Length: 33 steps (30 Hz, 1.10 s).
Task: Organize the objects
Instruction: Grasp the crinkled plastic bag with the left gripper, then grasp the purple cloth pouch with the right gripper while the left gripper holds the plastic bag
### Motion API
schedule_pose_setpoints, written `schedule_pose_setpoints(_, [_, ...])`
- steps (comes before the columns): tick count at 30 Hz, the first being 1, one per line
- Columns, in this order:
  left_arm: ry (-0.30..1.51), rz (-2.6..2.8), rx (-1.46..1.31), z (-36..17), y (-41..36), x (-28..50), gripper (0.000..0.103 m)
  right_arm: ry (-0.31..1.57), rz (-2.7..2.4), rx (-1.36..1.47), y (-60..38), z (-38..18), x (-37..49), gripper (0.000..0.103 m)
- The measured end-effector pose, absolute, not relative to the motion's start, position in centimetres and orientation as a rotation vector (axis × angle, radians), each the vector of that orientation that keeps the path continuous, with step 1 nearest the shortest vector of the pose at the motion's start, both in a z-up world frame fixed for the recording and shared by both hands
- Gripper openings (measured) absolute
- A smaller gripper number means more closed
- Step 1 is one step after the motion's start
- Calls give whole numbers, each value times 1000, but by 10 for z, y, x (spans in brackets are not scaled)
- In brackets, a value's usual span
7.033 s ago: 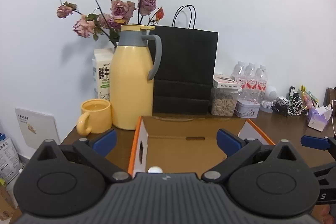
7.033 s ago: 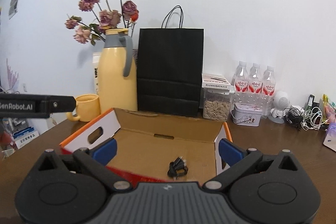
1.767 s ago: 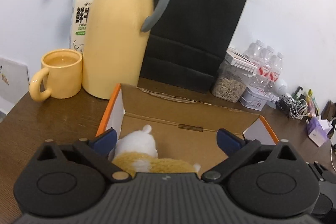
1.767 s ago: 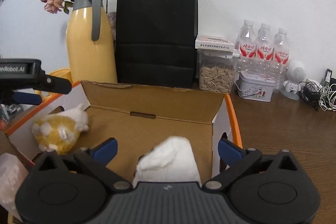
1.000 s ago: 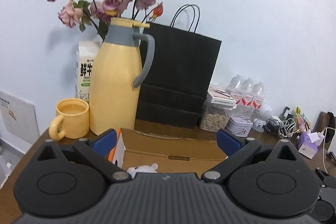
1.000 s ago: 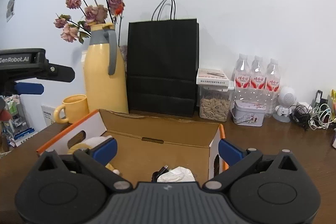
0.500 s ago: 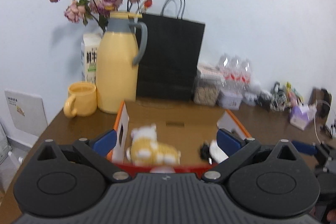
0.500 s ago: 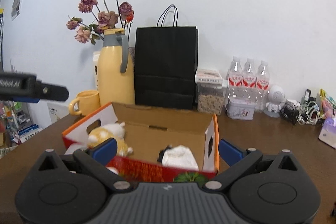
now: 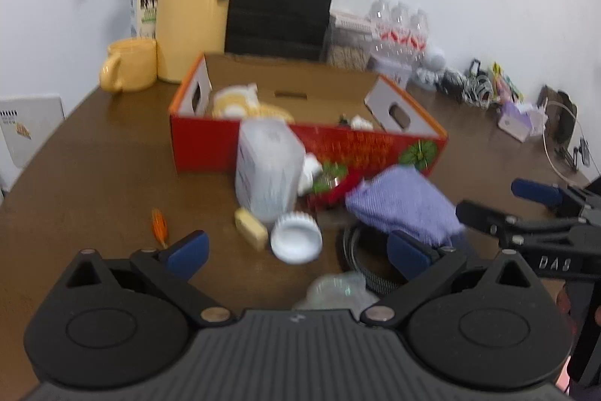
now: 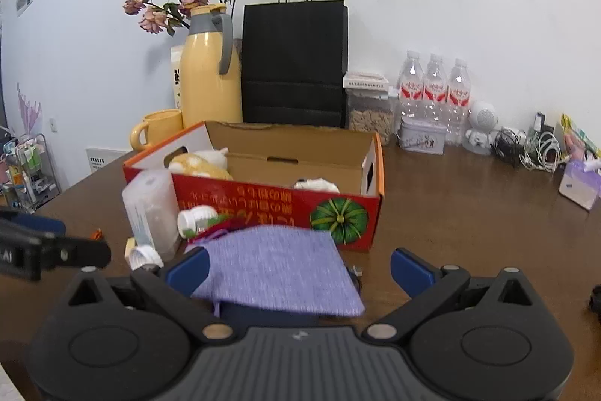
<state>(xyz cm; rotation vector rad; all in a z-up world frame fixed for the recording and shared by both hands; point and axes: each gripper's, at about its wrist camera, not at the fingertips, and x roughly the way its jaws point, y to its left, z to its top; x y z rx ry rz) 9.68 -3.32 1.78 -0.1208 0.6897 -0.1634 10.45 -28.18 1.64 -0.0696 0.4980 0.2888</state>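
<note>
Both my grippers, left (image 9: 296, 247) and right (image 10: 298, 267), hung spread wide, gripping nothing. Purple cloth (image 10: 278, 269) lay before the red carton (image 10: 285, 202), mid-desk (image 10: 469, 213).

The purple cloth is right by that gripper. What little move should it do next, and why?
Probably ease the right gripper forward and down onto the purple cloth before closing. Its jaws stand open and empty, the cloth lies on the table just ahead between them, outside the red box, while a plush toy is already inside. The left gripper is open too.
</note>
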Motion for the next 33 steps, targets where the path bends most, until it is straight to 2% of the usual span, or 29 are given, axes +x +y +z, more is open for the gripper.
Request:
schedule_pose_setpoints(10, [800,-181,-109,-17,-47,95,102,519,294,-58,-284,8,97,103])
schedule_pose_setpoints(12, [809,-203,-114,-21,-48,94,80,522,296,-60,-284,7,98,103])
schedule_pose_setpoints(13, [816,-215,-125,-23,-48,94,47,524,297,-60,-284,7,98,103])
schedule_pose_setpoints(14, [811,-216,-133,-23,-47,94,42,526,298,-61,-283,6,99,103])
schedule_pose_setpoints(31, [705,-156,-188,-3,-17,92,42,580,379,-12,-266,-10,146,103])
schedule_pose_setpoints(33, [700,-151,-193,-2,-14,92,42,591,381,7,-267,-15,150,98])
